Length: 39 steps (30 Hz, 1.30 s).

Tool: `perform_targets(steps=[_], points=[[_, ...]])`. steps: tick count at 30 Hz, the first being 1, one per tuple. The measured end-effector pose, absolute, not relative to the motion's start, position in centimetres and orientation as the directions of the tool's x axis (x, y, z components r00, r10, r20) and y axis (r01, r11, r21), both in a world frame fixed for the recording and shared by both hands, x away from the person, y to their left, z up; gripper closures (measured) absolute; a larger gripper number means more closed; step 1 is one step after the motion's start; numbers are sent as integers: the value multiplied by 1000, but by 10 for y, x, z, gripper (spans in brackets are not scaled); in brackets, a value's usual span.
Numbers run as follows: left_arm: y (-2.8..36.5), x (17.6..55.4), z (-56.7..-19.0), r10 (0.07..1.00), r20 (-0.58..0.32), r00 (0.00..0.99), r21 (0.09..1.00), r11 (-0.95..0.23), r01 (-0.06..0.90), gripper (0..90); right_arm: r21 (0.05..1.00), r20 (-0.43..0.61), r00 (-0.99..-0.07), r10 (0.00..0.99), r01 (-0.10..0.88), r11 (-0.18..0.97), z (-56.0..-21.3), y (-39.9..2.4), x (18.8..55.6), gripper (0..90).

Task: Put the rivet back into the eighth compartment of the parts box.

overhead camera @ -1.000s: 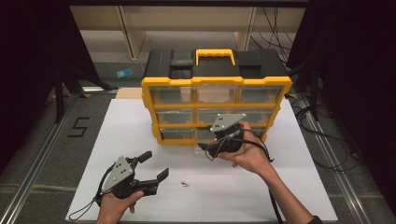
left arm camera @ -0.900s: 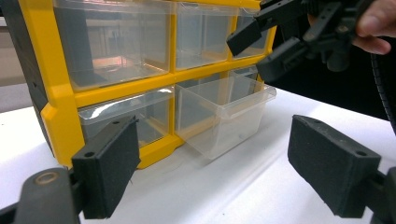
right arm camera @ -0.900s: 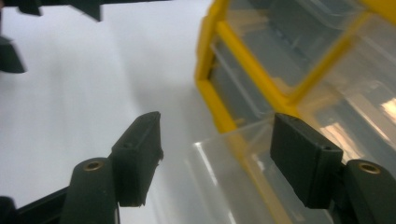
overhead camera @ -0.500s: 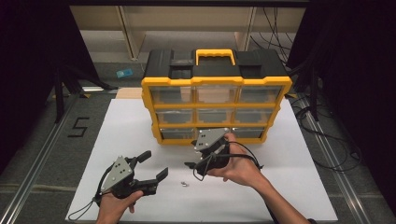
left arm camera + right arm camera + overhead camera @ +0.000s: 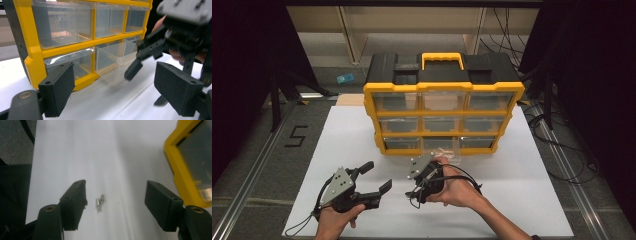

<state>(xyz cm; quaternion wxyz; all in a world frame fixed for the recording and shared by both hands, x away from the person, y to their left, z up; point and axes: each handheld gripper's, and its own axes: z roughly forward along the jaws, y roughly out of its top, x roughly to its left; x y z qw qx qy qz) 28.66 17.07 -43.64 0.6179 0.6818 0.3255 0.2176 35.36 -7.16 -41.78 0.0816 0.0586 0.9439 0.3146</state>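
Black foam-faced jaws of the right hand-held gripper (image 5: 116,206) stand spread wide, and straight ahead of them, lying on the white worktop (image 5: 120,150) in the gap between the two pads, are two small metal screws (image 5: 99,201). The screws touch or nearly touch each other; their long axes run roughly along the gripper's line of sight, so the jaws would close across their shafts. They sit closer to the left-hand jaw in that view than to the other, which suggests a small sideways shift would be needed before closing. In the high view this right hand-held gripper (image 5: 414,189) tips down toward the front part of the worktop, near its middle, and the left hand-held gripper (image 5: 373,176), jaws also spread and holding nothing, rests just beside it toward the front left corner. Behind both stands the yellow drawer organiser (image 5: 443,117), its bottom middle clear drawer (image 5: 113,61) pulled out toward the person.
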Motion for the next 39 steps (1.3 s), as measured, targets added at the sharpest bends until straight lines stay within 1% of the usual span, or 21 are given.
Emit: perform_targets(steps=[6, 7, 12, 16, 18, 21, 22, 23, 24, 25, 26, 28, 30, 31, 32, 33, 35, 36, 37, 39], points=[[171, 287, -436, 713, -106, 693, 984, -23, 175, 168, 541, -100, -985, 139, 64, 838, -432, -66, 355, 411], [171, 286, -436, 713, -106, 693, 984, -24, 175, 168, 533, -102, -985, 139, 64, 844, -434, -65, 355, 431], [171, 287, -436, 713, -105, 694, 984, -25, 175, 168, 524, -72, -988, 136, 79, 848, -445, -60, 354, 475], [171, 287, -436, 713, -105, 694, 984, -25, 175, 168, 499, -43, -992, 122, 84, 863, -454, -55, 355, 533], [171, 287, -436, 713, -106, 693, 984, -24, 175, 168, 473, -62, -990, 124, 80, 878, -456, -54, 356, 560], [171, 286, -436, 713, -106, 693, 984, -24, 175, 168, 469, -58, -991, 119, 78, 880, -459, -52, 357, 625], [171, 286, -436, 713, -106, 693, 984, -24, 175, 168, 471, -32, -991, 126, 97, 877, -460, -52, 356, 647], [171, 286, -436, 712, -106, 694, 984, -24, 175, 168, 456, -61, -993, 105, 65, 888, -460, -52, 357, 659], [171, 286, -436, 712, -106, 694, 984, -24, 175, 168, 461, -60, -994, 95, 57, 886, -461, -52, 357, 668], [171, 287, -436, 712, -106, 694, 984, -24, 175, 168, 465, -29, -994, 101, 76, 882, -461, -51, 355, 672], [171, 287, -436, 712, -106, 694, 984, -25, 175, 168, 462, -27, -995, 99, 76, 884, -462, -51, 355, 676], [171, 287, -436, 711, -106, 695, 984, -25, 175, 168, 461, -25, -995, 99, 76, 884, -463, -51, 354, 689], [171, 287, -436, 711, -104, 695, 984, -27, 175, 168, 442, -46, -996, 82, 54, 896, -465, -52, 357, 697], [171, 287, -436, 711, -104, 695, 984, -26, 175, 168, 435, -38, -995, 90, 65, 898, -466, -52, 356, 703], [171, 287, -436, 711, -105, 695, 984, -26, 175, 168, 437, -44, -996, 75, 48, 898, -467, -52, 358, 706], [171, 287, -436, 712, -105, 695, 984, -26, 175, 168, 431, -39, -995, 90, 64, 900, -468, -52, 358, 713], [171, 287, -436, 711, -105, 695, 984, -26, 175, 168, 433, -38, -997, 64, 42, 901, -469, -53, 360, 735], [171, 287, -436, 712, -105, 695, 984, -25, 175, 168, 430, -37, -997, 71, 49, 902, -469, -53, 360, 742], [171, 287, -436, 711, -106, 695, 984, -25, 176, 168, 414, -23, -995, 97, 79, 907, -469, -53, 359, 748], [171, 287, -436, 711, -105, 695, 984, -26, 175, 168, 417, -23, -995, 94, 76, 906, -469, -53, 359, 768]])
